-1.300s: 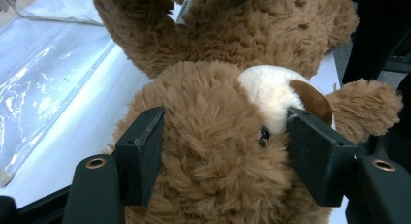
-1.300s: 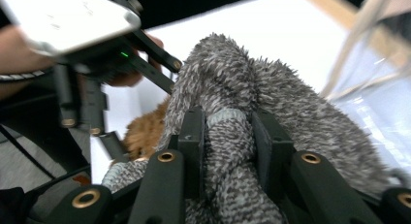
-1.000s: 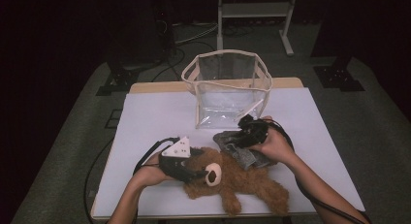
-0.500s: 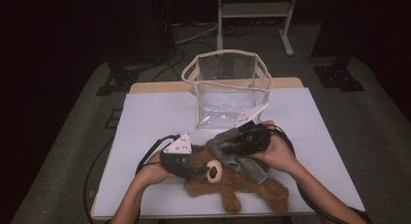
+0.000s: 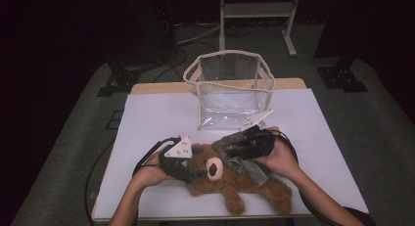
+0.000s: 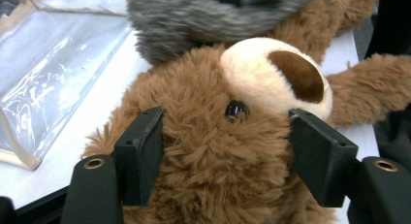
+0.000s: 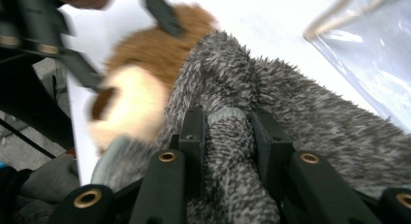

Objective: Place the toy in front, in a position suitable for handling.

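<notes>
The brown plush teddy bear (image 5: 230, 179) lies on the white table (image 5: 147, 118), its head clamped between the jaws of the left gripper (image 5: 193, 173). The right gripper (image 5: 234, 146), closed on a fold of the grey fuzzy knitted scarf (image 5: 244, 162), has been carried leftward over the bear's neck since a second ago (apparently to wrap it). Open table is left toward the clear plastic tote bag (image 5: 230, 89) behind; the near edge lies just beside the bear's legs.

bag: clear plastic bag (image 5: 230, 91) upright at table's (image 5: 147, 118) far edge | floor: white stand (image 5: 254, 11)
</notes>
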